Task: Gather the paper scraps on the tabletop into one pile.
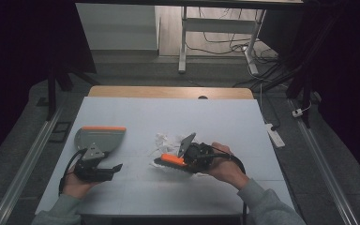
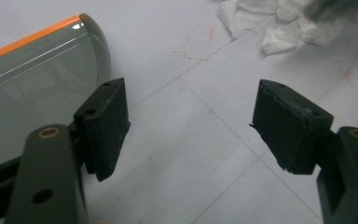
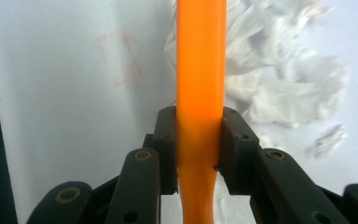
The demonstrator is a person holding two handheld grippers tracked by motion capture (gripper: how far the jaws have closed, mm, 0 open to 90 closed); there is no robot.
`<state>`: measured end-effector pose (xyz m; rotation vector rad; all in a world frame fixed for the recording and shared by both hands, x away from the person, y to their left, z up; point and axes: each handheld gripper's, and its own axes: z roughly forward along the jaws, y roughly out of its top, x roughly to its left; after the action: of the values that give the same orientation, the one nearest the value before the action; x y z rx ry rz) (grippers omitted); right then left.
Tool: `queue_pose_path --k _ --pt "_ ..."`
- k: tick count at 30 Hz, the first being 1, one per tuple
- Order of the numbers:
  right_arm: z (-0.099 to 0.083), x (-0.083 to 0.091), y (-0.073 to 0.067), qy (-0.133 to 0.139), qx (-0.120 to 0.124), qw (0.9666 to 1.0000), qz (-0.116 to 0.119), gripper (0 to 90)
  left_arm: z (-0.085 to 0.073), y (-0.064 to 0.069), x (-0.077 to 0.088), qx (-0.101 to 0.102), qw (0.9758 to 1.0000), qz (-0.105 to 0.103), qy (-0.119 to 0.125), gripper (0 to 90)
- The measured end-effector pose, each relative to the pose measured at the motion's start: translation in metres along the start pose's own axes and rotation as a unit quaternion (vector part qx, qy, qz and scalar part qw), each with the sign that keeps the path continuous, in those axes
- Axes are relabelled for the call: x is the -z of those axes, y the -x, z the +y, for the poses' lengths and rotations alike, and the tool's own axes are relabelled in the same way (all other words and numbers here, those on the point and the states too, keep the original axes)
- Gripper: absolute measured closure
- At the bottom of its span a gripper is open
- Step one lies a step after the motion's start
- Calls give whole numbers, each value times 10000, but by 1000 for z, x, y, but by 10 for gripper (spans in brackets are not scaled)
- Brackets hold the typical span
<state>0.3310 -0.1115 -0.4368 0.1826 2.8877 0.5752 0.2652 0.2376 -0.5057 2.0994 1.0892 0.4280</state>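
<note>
Right gripper (image 3: 199,140) jaws clamped on orange brush handle (image 3: 200,70) beside paper scraps (image 1: 161,142) mid-counter (image 1: 168,112); left gripper (image 2: 191,126) jaws wide, empty, near dustpan (image 1: 99,137). Risk: unsteadied dustpan slides, scraps scatter.

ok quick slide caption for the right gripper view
Right claw shut on an orange brush handle, with torn white paper scraps beside it on the table.

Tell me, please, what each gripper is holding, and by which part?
The right gripper clamps the brush by its orange handle. The left gripper is open and holds nothing.
</note>
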Motion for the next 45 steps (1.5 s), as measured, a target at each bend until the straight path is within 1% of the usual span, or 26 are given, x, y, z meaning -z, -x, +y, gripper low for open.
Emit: queue_pose_path --k 2,3,5,7,9,11,13,14,15,17,20,22,23,25,26,28,29,31,34,36,37,39,41,43,44,45 --pt "-5 14 2 281 -149 9995 -54 706 0 -1 -1 2 10000 -3 -13 280" --pt "-7 20 3 358 -208 9991 -93 705 0 -1 -1 4 10000 -2 -25 281" --pt "-15 35 5 588 -406 9973 -148 705 0 -1 -1 -9 10000 4 -27 281" --pt "-24 47 6 746 -666 9947 -254 705 0 1 -1 -30 10000 2 -31 281" --pt "-35 55 9 838 -994 9910 -307 705 1 2 -1 -46 10000 -2 -28 281" --pt "-45 58 11 765 -1303 9873 -482 705 1 2 -1 -41 10000 -5 -19 281" --pt "-57 59 15 661 -1637 9824 -605 705 2 2 -2 -57 10000 -6 -37 281" --pt "-61 58 16 654 -1775 9801 -604 705 2 2 -2 -58 10000 -8 -40 281" --pt "-66 58 18 676 -1946 9769 -575 705 2 2 -2 -61 10000 -14 -43 281" --pt "-78 54 22 662 -2266 9707 -452 705 2 2 -3 -69 10000 -20 -46 280" --pt "-89 46 26 392 -2514 9661 -432 705 1 2 -2 -72 10000 -31 -55 281" --pt "-95 41 28 196 -2692 9616 -502 705 0 2 -2 -54 10000 -32 -46 281" --pt "-99 39 30 44 -2834 9571 -595 705 -1 1 -2 -47 10000 -32 -47 281" --pt "-103 35 33 -152 -3040 9501 -683 705 -1 1 -2 -48 10000 -37 -62 281" --pt "-104 34 33 -106 -3130 9470 -709 706 -1 1 -2 -53 10000 -40 -65 281" --pt "-102 34 35 -84 -3263 9433 -596 705 -1 1 -2 -61 10000 -47 -57 281" --pt "-99 31 35 -61 -3286 9429 -535 706 -1 1 -2 -63 10000 -49 -52 281" --pt "-92 25 34 26 -3291 9434 -410 706 -1 1 -2 -65 10000 -46 -40 281" --pt "-78 17 32 145 -3168 9479 -288 705 -1 2 -1 -75 10000 -42 -35 281" --pt "-67 12 31 273 -3053 9517 -187 705 -1 2 -2 -70 10000 -41 -46 281" --pt "-64 12 32 423 -3044 9515 -148 706 -1 2 -2 -69 10000 -44 -50 281" --pt "-59 18 36 759 -3067 9488 -43 705 -1 1 -2 -69 10000 -42 -54 281" --pt "-55 26 41 930 -3005 9490 -205 705 -1 1 -2 -66 10000 -41 -57 281" --pt "-54 34 45 1053 -2984 9480 -348 705 -2 1 -2 -68 9999 -42 -61 281" --pt "-54 39 47 1106 -3019 9460 -420 705 -1 1 -2 -70 9999 -42 -66 282" --pt "-55 42 49 1120 -3009 9456 -528 705 -1 1 -3 -70 9999 -41 -69 281"
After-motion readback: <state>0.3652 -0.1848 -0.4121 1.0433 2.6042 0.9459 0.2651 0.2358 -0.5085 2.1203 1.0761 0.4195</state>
